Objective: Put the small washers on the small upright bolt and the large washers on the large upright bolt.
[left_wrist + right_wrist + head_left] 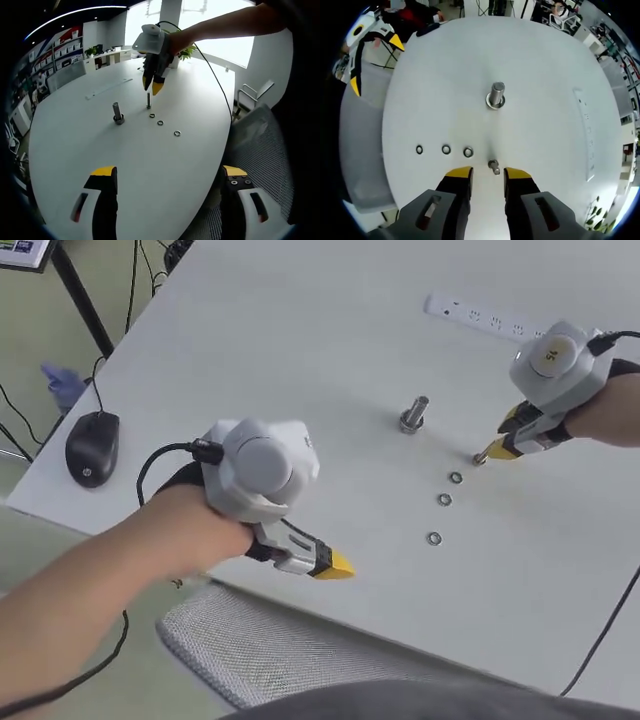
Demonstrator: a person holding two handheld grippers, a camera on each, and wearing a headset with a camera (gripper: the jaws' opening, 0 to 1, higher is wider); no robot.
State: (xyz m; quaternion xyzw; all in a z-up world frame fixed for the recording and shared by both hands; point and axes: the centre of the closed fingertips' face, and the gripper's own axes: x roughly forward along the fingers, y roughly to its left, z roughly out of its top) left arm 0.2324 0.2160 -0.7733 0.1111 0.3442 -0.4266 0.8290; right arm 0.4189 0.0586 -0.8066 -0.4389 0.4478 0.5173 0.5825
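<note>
Right gripper (487,175): parted by narrow gap, holding nothing, touching nothing.
Small upright bolt (493,166) just ahead of tips, in line with gap, long axis vertical.
Three small washers (446,149) in row just left of tips, flat on table (545,75), nearest beside left jaw tip.
Large upright bolt (496,95) well ahead, same line.
Left gripper (169,172): back at near table edge, parted wide, empty, well apart from washers.
Probably next: swing right gripper left, pinch nearest washer.
</note>
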